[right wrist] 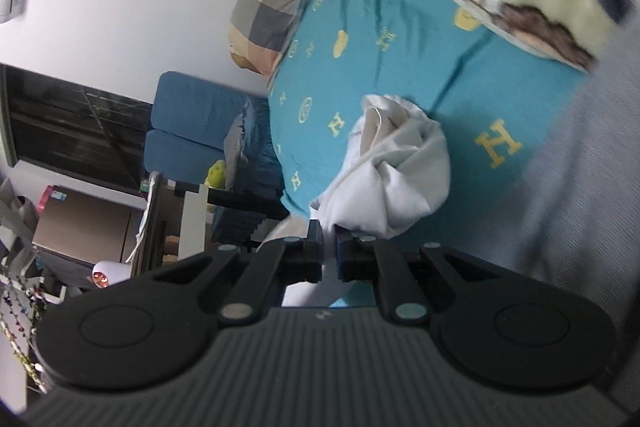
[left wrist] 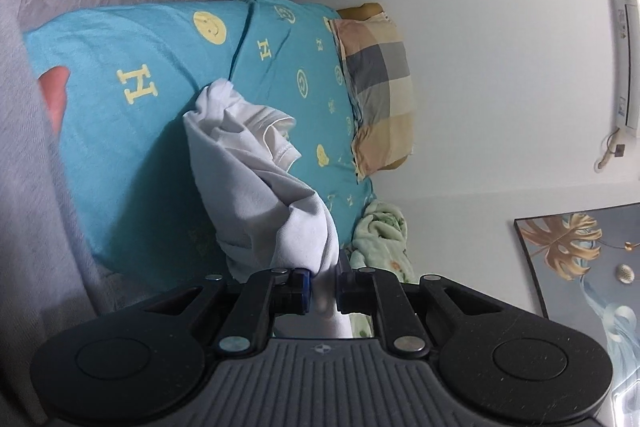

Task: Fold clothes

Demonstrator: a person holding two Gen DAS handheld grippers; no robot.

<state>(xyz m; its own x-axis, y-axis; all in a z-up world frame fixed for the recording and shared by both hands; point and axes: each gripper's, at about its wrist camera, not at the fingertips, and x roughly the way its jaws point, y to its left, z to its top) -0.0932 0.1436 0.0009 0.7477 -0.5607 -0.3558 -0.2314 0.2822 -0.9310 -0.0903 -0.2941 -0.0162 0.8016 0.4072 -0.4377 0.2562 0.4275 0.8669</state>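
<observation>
Left gripper [left wrist: 323,285] pinching white garment [left wrist: 256,183], cloth bunched ahead of fingertips over teal bedsheet [left wrist: 120,115]. Right gripper [right wrist: 329,254] likewise clamped on same garment.

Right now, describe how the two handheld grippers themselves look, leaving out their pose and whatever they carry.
Both look alike. The left gripper has a ribbed dark grey body with a small emblem, two round black discs at its sides, black linkage arms with silver pivot bolts, and black fingers with blue pads. The right gripper shows the same ribbed grey body, black discs, silver bolts and blue-edged pads. No cables, hands or sleeves are visible.
</observation>
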